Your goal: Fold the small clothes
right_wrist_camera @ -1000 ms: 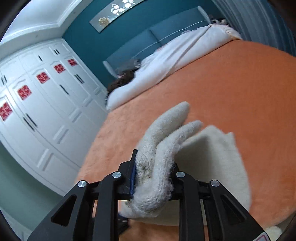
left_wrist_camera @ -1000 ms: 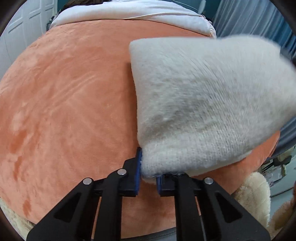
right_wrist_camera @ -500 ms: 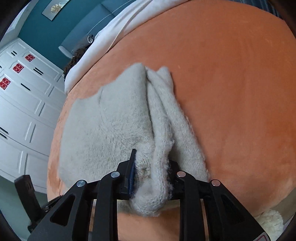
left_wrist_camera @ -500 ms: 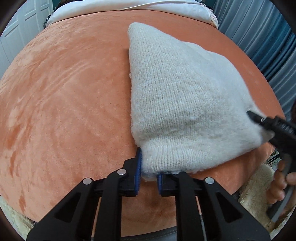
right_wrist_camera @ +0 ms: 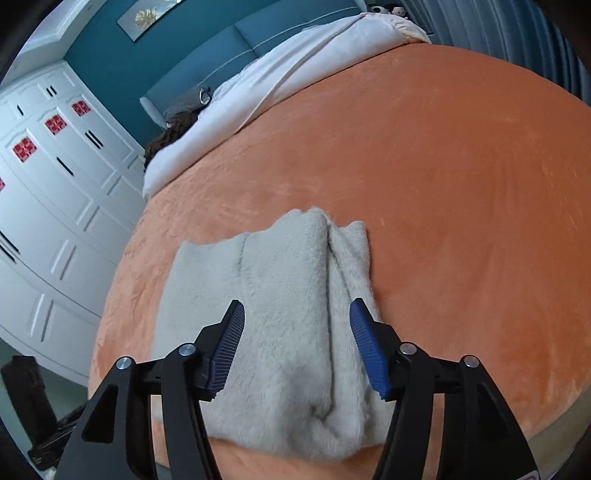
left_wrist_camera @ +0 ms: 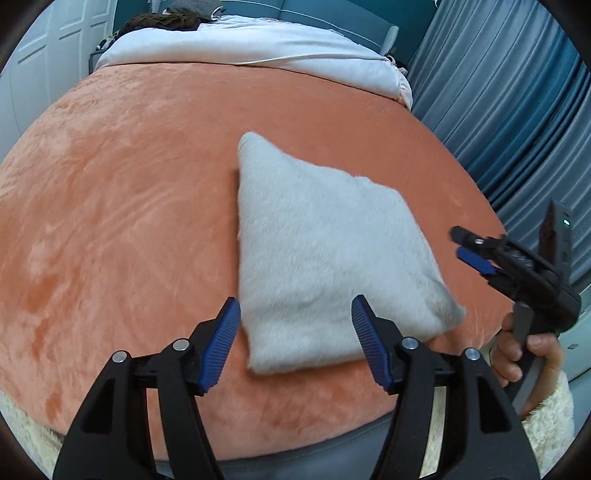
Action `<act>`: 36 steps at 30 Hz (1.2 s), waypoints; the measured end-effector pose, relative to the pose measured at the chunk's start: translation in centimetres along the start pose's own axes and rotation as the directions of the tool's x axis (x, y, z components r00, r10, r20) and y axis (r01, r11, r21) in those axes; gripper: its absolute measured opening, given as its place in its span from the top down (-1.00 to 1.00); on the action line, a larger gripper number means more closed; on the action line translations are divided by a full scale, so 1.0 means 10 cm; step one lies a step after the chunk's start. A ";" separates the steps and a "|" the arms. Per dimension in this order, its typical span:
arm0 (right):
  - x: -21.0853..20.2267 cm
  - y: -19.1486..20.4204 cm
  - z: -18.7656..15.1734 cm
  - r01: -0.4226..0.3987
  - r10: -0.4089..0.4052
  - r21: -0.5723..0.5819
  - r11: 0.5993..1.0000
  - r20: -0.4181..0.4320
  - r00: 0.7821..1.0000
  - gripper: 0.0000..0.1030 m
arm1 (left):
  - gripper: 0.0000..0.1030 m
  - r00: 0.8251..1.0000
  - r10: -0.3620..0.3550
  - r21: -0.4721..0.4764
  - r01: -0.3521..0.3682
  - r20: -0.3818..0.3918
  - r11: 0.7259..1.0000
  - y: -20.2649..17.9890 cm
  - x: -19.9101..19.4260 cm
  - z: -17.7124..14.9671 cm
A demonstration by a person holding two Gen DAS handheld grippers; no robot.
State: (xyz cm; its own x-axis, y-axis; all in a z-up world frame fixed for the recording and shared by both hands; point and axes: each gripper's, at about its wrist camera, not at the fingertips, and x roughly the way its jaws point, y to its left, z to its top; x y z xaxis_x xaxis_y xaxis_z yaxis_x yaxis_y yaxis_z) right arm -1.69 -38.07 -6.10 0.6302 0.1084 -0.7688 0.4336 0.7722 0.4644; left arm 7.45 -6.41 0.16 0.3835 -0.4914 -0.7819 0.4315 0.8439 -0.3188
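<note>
Orange plush blanket (left_wrist_camera: 129, 206) covers the bed under both of your tools. On it lies the folded cream knit garment (left_wrist_camera: 325, 254), flat, directly ahead of your left tool (left_wrist_camera: 295, 341), whose jaws are opening with blue pads (left_wrist_camera: 218, 347) standing clear on either side of the near edge, pressing on nothing. Your right tool (right_wrist_camera: 297, 345) hovers over the garment's other end (right_wrist_camera: 280, 295), where a rolled fold runs away from the tool between its spread jaws; they too are opening and grip nothing. From the left view you see that right tool (left_wrist_camera: 476, 251) off to the right, held by your hand (left_wrist_camera: 524, 354). Beyond the garment, white bedding (left_wrist_camera: 258, 48) lies against the teal headboard (right_wrist_camera: 295, 33); white wardrobe doors (right_wrist_camera: 55, 166) stand left, blue curtains (left_wrist_camera: 517, 110) right.
</note>
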 end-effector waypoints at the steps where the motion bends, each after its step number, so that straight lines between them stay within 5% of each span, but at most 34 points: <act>1: 0.16 0.03 0.07 0.023 -0.024 -0.018 1.000 -0.031 0.999 -0.19 | -0.18 1.000 -0.005 0.000 0.005 -0.006 1.000 -0.03 0.08 0.04; 4: 0.66 0.11 0.17 0.037 -0.040 -0.023 0.999 -0.135 0.990 -0.20 | -0.17 0.998 -0.020 -0.037 0.018 -0.055 0.999 -0.03 0.41 0.08; 5: 0.73 0.10 0.15 0.035 -0.038 -0.023 0.999 -0.155 0.987 -0.06 | -0.17 0.998 -0.006 -0.049 0.003 -0.060 0.999 -0.01 0.47 0.06; 6: 0.80 0.10 0.15 0.037 -0.042 -0.034 0.999 -0.170 0.985 0.54 | -0.17 0.998 0.011 -0.054 -0.014 -0.063 0.998 0.01 0.52 0.04; 7: 0.79 0.10 0.17 0.028 -0.035 -0.040 0.999 -0.172 0.985 0.73 | -0.17 0.998 0.022 -0.052 -0.025 -0.060 0.998 0.01 0.55 0.03; 10: 0.34 0.06 0.33 -0.084 0.085 0.025 0.996 -0.023 0.996 0.79 | -0.15 0.997 0.033 -0.020 -0.035 -0.069 0.999 -0.03 0.54 0.03; 12: 0.16 -0.01 0.35 -0.051 0.050 0.016 0.999 0.066 0.997 1.00 | -0.15 0.996 0.048 0.002 -0.048 -0.073 0.999 -0.08 0.55 0.02; 14: 0.48 -0.24 0.31 0.145 -0.145 -0.003 0.989 -0.004 0.989 1.00 | -0.17 0.993 0.087 0.025 -0.085 -0.079 0.996 -0.11 0.61 0.02; 16: 0.90 -0.56 0.16 0.185 -0.171 0.061 0.981 -0.187 0.967 1.00 | -0.19 0.991 0.109 0.038 -0.107 -0.076 0.994 -0.15 0.64 -0.01; 19: 0.60 -0.58 0.06 0.111 -0.097 0.135 0.985 -0.109 0.989 0.98 | -0.19 0.990 0.119 0.071 -0.114 -0.074 0.991 -0.17 0.56 -0.03; 22: 0.26 -0.38 0.04 0.020 -0.016 0.118 0.993 -0.030 0.999 0.69 | -0.18 0.993 0.093 0.028 -0.091 -0.076 0.995 -0.11 0.46 -0.05; 24: 0.17 -0.23 0.02 -0.035 0.037 0.090 0.995 -0.028 0.999 0.08 | -0.18 0.993 0.090 0.008 -0.090 -0.072 0.996 -0.08 0.43 -0.08; 26: 0.23 -0.13 -0.01 -0.069 0.074 0.073 0.995 -0.064 0.995 -0.14 | -0.18 0.993 0.095 0.007 -0.094 -0.076 0.996 -0.07 0.43 -0.10; 30: 0.51 0.01 -0.19 -0.023 0.021 -0.011 1.000 -0.145 0.989 -0.07 | -0.19 0.987 0.113 -0.006 -0.114 -0.119 0.993 -0.04 0.54 -0.18; 31: 0.56 0.08 -0.19 -0.011 0.006 -0.035 0.999 -0.144 0.990 0.42 | -0.20 0.984 0.119 -0.008 -0.121 -0.131 0.993 -0.02 0.58 -0.19; 32: 0.57 0.13 -0.19 -0.003 -0.005 -0.057 0.998 -0.145 0.989 0.68 | -0.21 0.983 0.118 -0.010 -0.121 -0.139 0.993 -0.01 0.60 -0.20; 36: 0.15 0.12 -0.02 0.026 -0.025 -0.050 0.998 0.011 1.000 0.87 | -0.22 0.983 0.111 0.001 -0.112 -0.146 0.994 -0.02 0.63 -0.24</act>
State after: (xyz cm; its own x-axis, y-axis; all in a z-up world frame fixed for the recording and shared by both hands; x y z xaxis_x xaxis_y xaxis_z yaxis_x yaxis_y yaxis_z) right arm -0.32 -36.87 -6.76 0.6260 0.0824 -0.7755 0.4170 0.8049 0.4221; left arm 7.84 -9.13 -5.93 0.3058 -0.3577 -0.8823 0.3861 0.8937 -0.2285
